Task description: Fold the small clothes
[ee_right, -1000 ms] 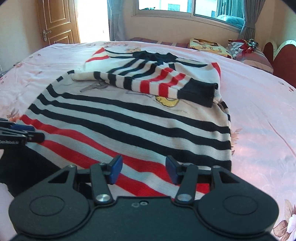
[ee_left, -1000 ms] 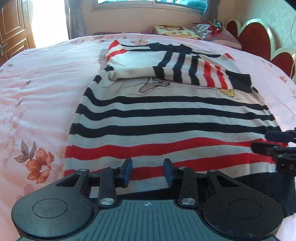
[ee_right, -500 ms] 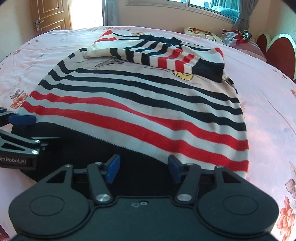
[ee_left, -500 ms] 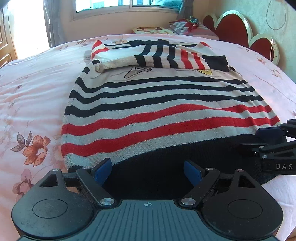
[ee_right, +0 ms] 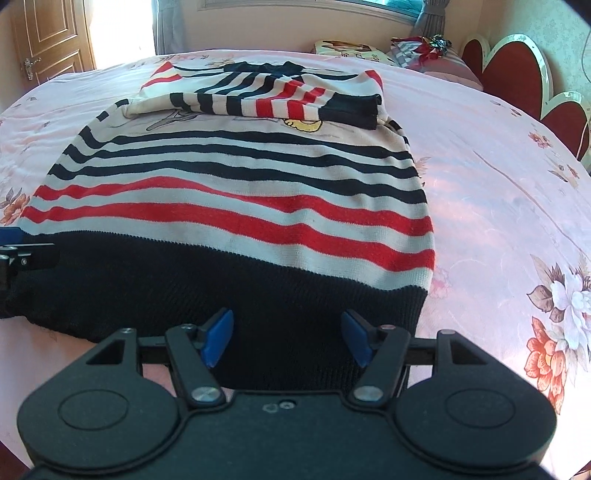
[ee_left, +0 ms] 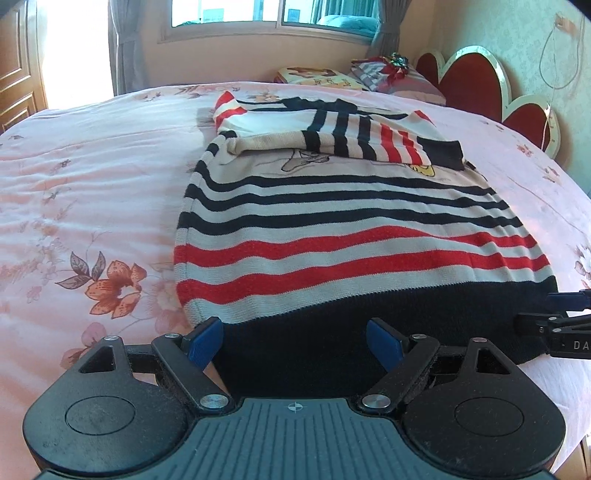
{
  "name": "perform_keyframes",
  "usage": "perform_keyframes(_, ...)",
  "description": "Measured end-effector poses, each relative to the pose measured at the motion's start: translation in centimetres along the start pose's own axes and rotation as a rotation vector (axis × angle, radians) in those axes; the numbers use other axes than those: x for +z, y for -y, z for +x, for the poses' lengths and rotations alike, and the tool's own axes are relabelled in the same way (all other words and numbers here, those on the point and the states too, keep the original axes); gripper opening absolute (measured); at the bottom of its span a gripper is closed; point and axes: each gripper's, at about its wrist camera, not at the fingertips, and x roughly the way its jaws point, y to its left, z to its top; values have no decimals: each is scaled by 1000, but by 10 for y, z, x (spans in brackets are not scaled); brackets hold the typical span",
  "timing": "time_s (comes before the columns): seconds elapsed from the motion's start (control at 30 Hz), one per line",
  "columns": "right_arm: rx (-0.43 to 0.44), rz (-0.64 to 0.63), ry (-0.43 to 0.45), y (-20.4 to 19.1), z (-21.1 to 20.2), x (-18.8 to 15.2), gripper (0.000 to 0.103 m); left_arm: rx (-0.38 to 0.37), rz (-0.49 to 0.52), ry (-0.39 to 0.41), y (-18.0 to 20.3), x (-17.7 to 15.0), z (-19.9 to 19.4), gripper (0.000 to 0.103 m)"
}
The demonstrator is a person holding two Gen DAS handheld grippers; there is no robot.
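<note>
A small striped sweater (ee_left: 332, 229), cream with navy and red stripes and a navy hem band, lies flat on the bed; it also shows in the right wrist view (ee_right: 236, 192). Its sleeves (ee_left: 347, 142) are folded across the chest. My left gripper (ee_left: 295, 341) is open, its blue pads astride the navy hem at the near left corner. My right gripper (ee_right: 286, 338) is open over the hem at the near right corner. Each gripper shows at the edge of the other's view.
The pink floral bedsheet (ee_left: 92, 206) surrounds the sweater. Pillows (ee_left: 325, 77) and a red heart-shaped headboard (ee_left: 476, 85) lie at the far right. A window (ee_left: 266, 14) and a wooden door (ee_right: 48, 40) are behind the bed.
Both grippers have drawn back from over the red stripes to the navy hem, and their jaws have opened wider. The sweater has not moved.
</note>
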Motion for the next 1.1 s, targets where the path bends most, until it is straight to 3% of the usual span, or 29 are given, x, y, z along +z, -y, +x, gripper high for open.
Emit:
perform_keyframes(0.2, 25, 26, 52, -2, -14, 4, 66, 0, -54, -34, -19, -7, 3, 84)
perform_keyframes(0.33, -7, 8, -7, -3, 8, 2, 71, -17, -84, -59, -25, -19, 10, 84)
perform_keyframes(0.43, 9, 32, -4, 2, 14, -4, 80, -13, -77, -60, -22, -21, 9, 84)
perform_keyframes(0.53, 20, 46, -28, 7, 20, -6, 100, -20, -85, -69, -21, -20, 11, 84)
perform_keyframes(0.57, 26, 53, -36, 9, 23, -7, 102, -19, -88, -69, -21, -19, 12, 84)
perform_keyframes(0.8, 41, 21, 22, 10, 20, -16, 102, -6, -87, -75, -14, -15, 16, 84)
perform_keyframes(0.9, 51, 29, -12, 12, 19, -8, 102, -9, -95, -78, -14, -14, 15, 84)
perform_keyframes(1.0, 62, 30, 37, 18, 7, -5, 84, -30, -116, -80, -14, -15, 12, 84)
perform_keyframes(1.03, 41, 34, 58, 21, 3, -5, 81, -37, -120, -79, -14, -16, 11, 82)
perform_keyframes(1.07, 19, 39, 73, 26, 0, -4, 81, -44, -123, -79, -14, -16, 10, 70)
perform_keyframes(1.1, 4, 48, 76, 32, -2, -4, 82, -46, -121, -81, -13, -17, 9, 66)
